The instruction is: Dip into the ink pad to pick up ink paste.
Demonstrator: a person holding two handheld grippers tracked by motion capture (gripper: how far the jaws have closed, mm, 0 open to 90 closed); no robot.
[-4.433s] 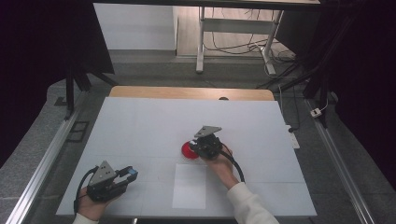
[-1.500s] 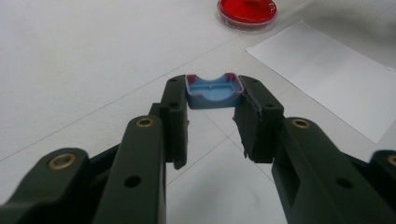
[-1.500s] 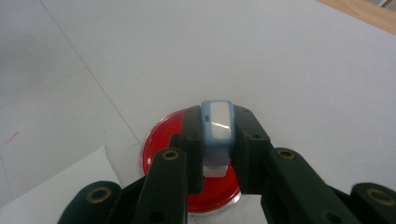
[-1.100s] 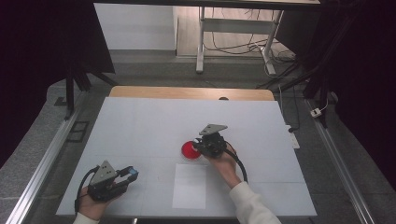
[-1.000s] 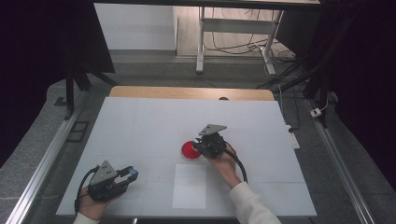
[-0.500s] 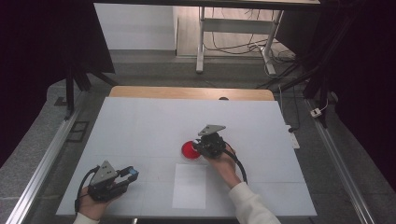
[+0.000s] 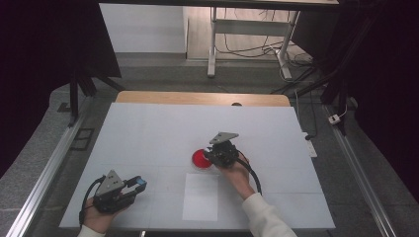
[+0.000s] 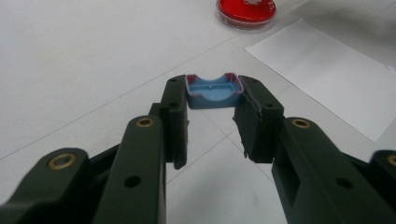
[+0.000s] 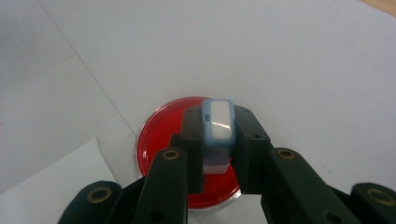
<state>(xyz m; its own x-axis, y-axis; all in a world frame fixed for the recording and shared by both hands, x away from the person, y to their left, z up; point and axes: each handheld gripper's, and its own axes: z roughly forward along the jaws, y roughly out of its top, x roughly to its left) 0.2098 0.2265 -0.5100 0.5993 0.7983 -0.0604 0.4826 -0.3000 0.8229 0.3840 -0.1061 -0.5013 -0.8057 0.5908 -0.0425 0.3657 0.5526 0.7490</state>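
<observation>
One red-filled dish (image 9: 187,154) under right gripper (image 9: 217,140) holding blue-white block (image 9: 218,133).

No text, label, brand, number or sign can be read in any of the three views.
</observation>
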